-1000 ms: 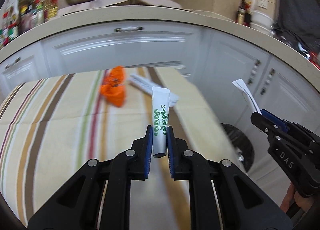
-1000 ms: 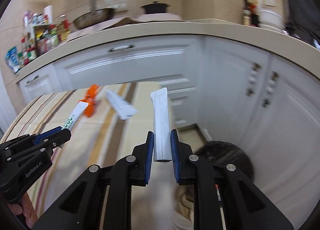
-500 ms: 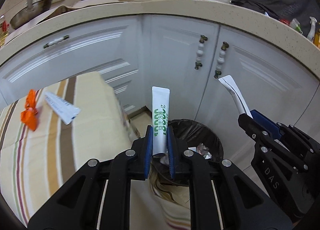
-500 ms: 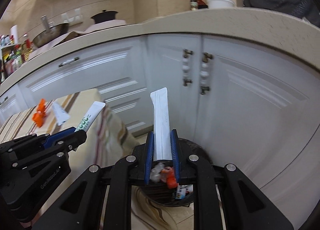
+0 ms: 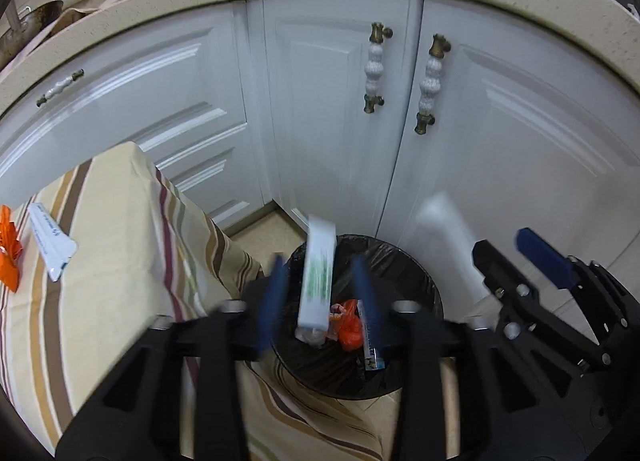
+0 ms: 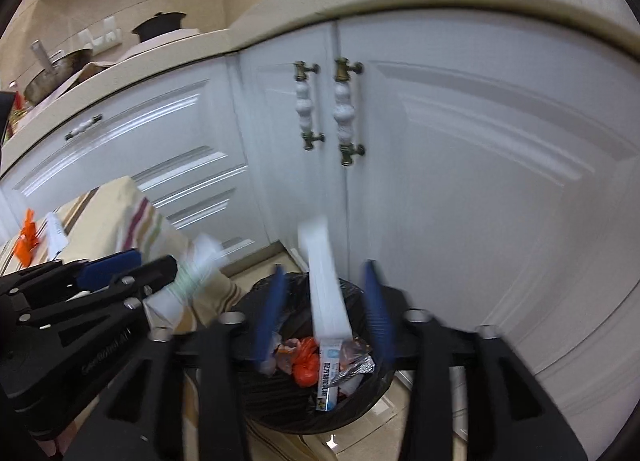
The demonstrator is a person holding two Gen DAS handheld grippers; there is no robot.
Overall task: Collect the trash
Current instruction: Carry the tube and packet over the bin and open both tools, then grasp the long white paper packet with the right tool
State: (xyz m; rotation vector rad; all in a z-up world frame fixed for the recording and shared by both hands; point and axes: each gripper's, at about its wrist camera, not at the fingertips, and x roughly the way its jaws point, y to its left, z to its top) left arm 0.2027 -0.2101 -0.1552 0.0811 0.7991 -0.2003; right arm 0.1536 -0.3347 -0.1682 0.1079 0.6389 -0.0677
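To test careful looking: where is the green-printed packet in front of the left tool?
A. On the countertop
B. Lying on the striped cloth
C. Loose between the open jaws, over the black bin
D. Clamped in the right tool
C: the packet hangs blurred between the spread jaws of the left tool, which have just been opening, with neither pad touching it, above the bin.

Two claws are seen, left point(image 5: 320, 297) and right point(image 6: 326, 313), one white packet point(image 5: 317, 281) point(image 6: 325, 293) between each one's jaws. One bin point(image 5: 416, 365) is seen below them. Two wrappers, one orange point(image 5: 9, 251) and one white point(image 5: 52, 247), are counted left of the claws.
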